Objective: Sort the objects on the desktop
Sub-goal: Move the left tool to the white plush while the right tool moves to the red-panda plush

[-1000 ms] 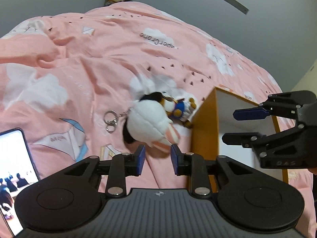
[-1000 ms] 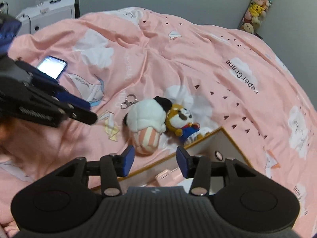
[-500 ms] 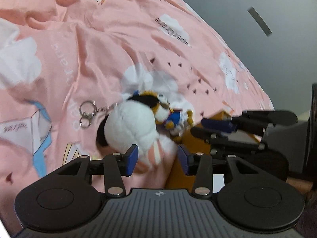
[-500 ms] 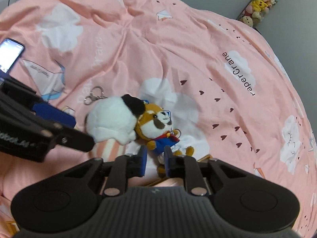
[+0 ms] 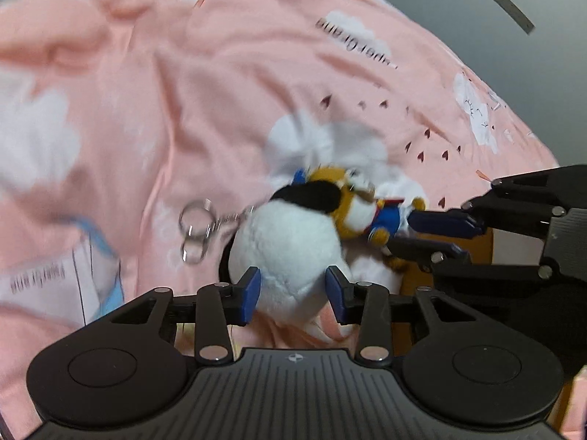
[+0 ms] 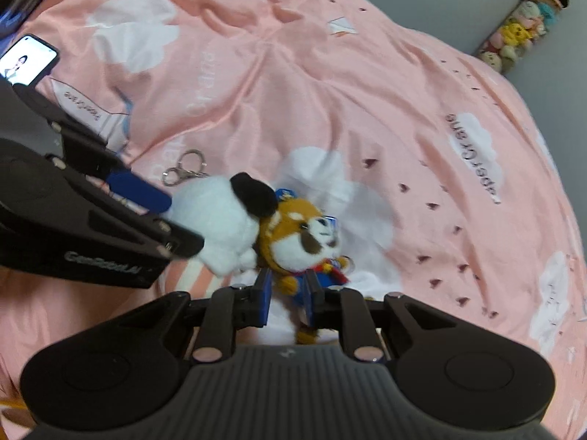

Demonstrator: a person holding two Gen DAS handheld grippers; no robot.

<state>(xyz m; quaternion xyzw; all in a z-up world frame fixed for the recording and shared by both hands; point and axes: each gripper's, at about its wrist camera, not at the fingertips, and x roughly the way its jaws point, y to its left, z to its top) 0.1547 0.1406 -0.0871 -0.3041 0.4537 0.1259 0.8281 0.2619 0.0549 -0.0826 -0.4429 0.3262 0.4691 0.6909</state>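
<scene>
Both of my tongs point down at the toys on the bed. My left gripper (image 5: 292,290) has its blue pads on each side of the round, fluffy white plush toy with a black ear (image 5: 290,242). Its jaws are closing, and the pads sit at the toy's sides; I cannot tell if they squeeze it yet. My right gripper (image 6: 288,295) is nearly pressed together, pinching the small, fuzzy orange red-panda plush in a blue and red outfit (image 6: 304,245) by its lower body, low in the middle of the right picture.

Both toys lie touching each other in the middle of the smooth, wrinkled pink bedsheet with white clouds (image 6: 330,91). A shiny silver metal key ring with a clasp (image 5: 196,231) hangs off the white toy on a short chain, to its left. A flat phone with a lit screen (image 6: 27,59) lies in the upper left of the right picture. A soft stack of little plush toys (image 6: 528,25) stands in the upper right.

A second ago my right tongs were spread wide above the box edge, holding nothing. Now they grip the panda. My left tongs were narrower and farther from the white toy; now they are around it.
</scene>
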